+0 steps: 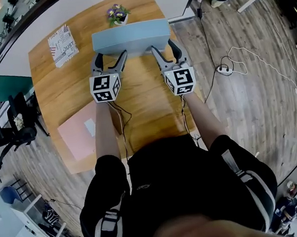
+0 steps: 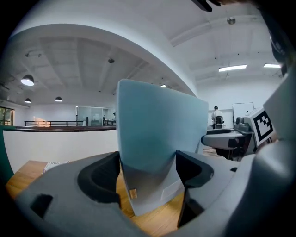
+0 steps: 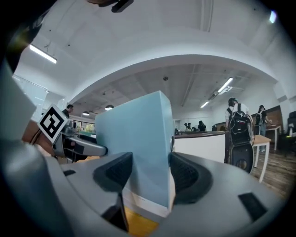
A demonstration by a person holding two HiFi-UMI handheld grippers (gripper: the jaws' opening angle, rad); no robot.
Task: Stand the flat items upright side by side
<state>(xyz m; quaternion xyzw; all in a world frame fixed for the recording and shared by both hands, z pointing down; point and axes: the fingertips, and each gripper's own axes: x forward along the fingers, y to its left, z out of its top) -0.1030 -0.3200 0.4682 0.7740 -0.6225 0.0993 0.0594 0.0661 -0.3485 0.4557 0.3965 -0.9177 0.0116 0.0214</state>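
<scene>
Grips blue book (image 1: 131, 36) on edge at 12 o'clock, near far rim of worktop (image 1: 147, 98), flowerpot (image 1: 117, 14) just behind. Open wood toward 6 o'clock. Clamps each end: left tool (image 1: 110, 56), right tool (image 1: 163, 46), both roughly level.

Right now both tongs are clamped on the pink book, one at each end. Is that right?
No. The left tongs and right tongs are clamped on the light blue book, one at each end, as the head view shows. The pink book lies flat on the table.
</scene>
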